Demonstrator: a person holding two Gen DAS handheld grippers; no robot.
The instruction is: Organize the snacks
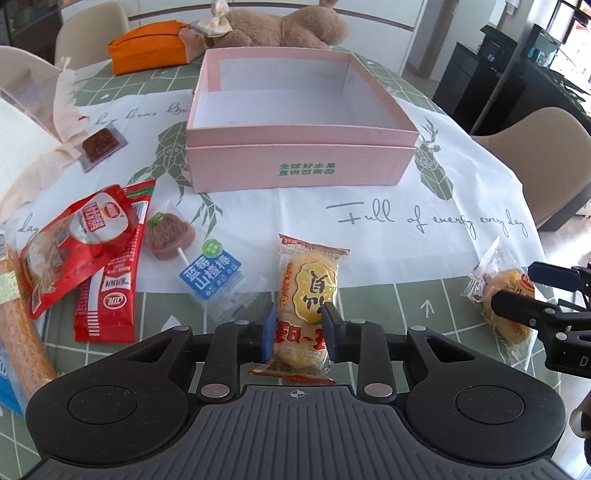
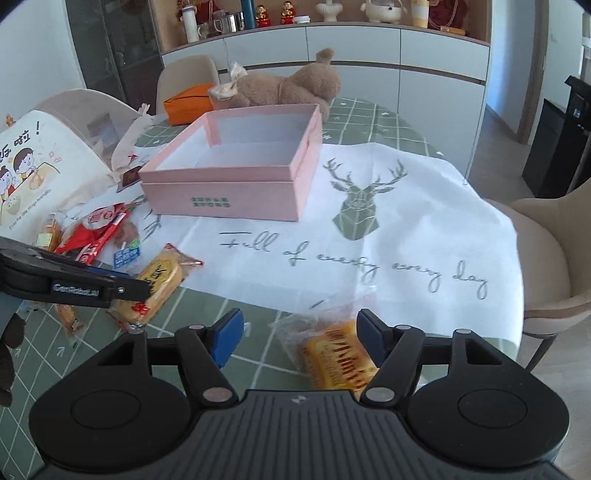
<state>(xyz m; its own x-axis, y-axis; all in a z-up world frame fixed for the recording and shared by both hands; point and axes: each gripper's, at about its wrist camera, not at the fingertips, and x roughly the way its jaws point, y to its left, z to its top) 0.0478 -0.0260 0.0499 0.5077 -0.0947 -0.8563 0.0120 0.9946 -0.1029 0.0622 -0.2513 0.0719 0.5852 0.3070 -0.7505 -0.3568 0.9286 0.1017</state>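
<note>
An open, empty pink box (image 1: 295,162) (image 2: 229,184) stands mid-table. My left gripper (image 1: 299,326) is shut on a yellow rice cracker packet (image 1: 310,280), its blue pads pressing both sides near the packet's lower end. In the right wrist view that gripper (image 2: 140,282) comes in from the left over the same packet (image 2: 162,277). My right gripper (image 2: 301,338) is open; a clear-wrapped yellow cake packet (image 2: 336,354) lies between its fingers, close to the right pad, on the table. The left wrist view shows the right gripper (image 1: 513,284) straddling that cake packet (image 1: 506,295).
Left of the box lie red snack packets (image 1: 92,251), a hawthorn lollipop (image 1: 170,236) with a blue label, a small brown square snack (image 1: 101,144) and a long orange packet (image 1: 22,314). A plush toy (image 1: 280,26) and an orange pouch (image 1: 147,51) sit behind the box. Chairs ring the table.
</note>
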